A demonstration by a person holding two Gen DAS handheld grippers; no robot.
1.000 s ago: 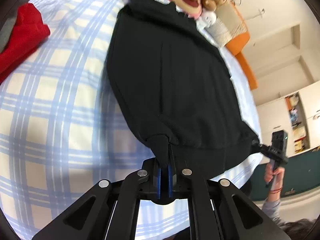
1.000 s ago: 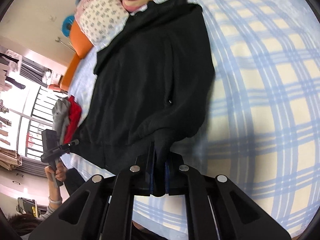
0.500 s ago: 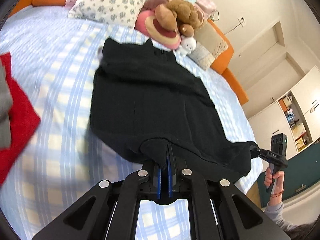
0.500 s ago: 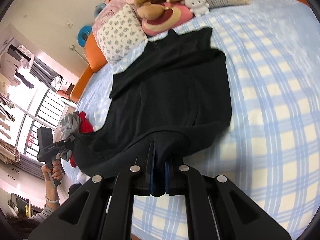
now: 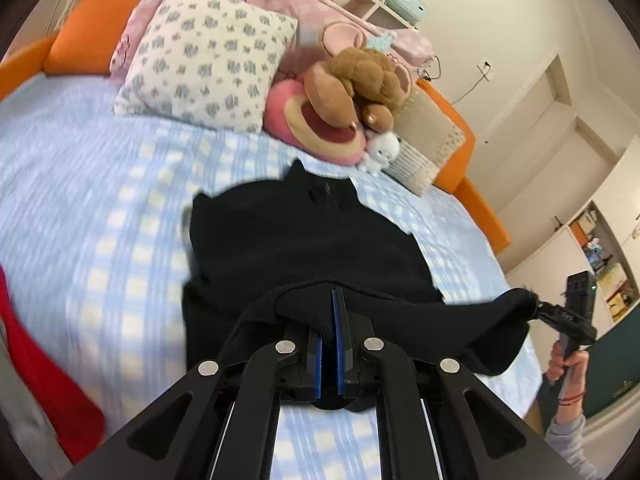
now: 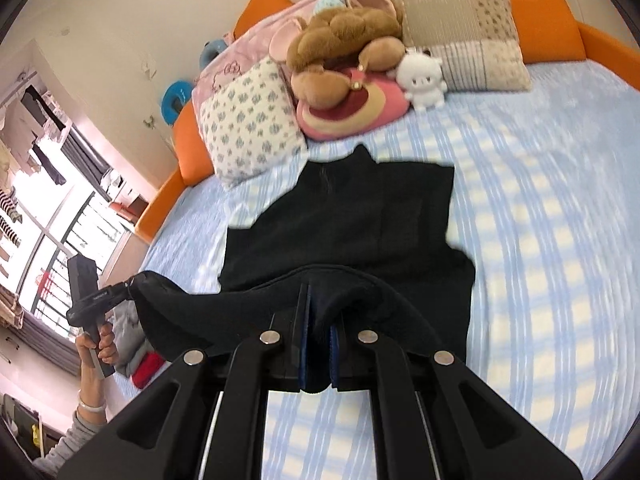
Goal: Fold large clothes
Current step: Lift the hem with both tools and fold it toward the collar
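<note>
A black zip-neck sweatshirt (image 5: 296,240) lies on the blue checked bed (image 5: 100,220), collar toward the pillows. My left gripper (image 5: 329,312) is shut on one bottom hem corner, lifted off the bed. My right gripper (image 6: 316,312) is shut on the other hem corner of the sweatshirt (image 6: 360,216). The hem hangs between them as a raised fold over the body. The right gripper shows at the right of the left wrist view (image 5: 560,314); the left gripper shows at the left of the right wrist view (image 6: 116,292).
Pillows (image 5: 208,60) and plush toys (image 5: 352,80) sit at the head of the bed (image 6: 560,240) against an orange headboard (image 5: 92,20). Red and grey clothes (image 5: 36,360) lie at the left edge. Cupboards (image 5: 600,240) stand to the right, a window (image 6: 48,208) to the left.
Both grippers have lifted the hem and carried it forward toward the collar. The views tilted up, so the pillows and toys now show fully.
</note>
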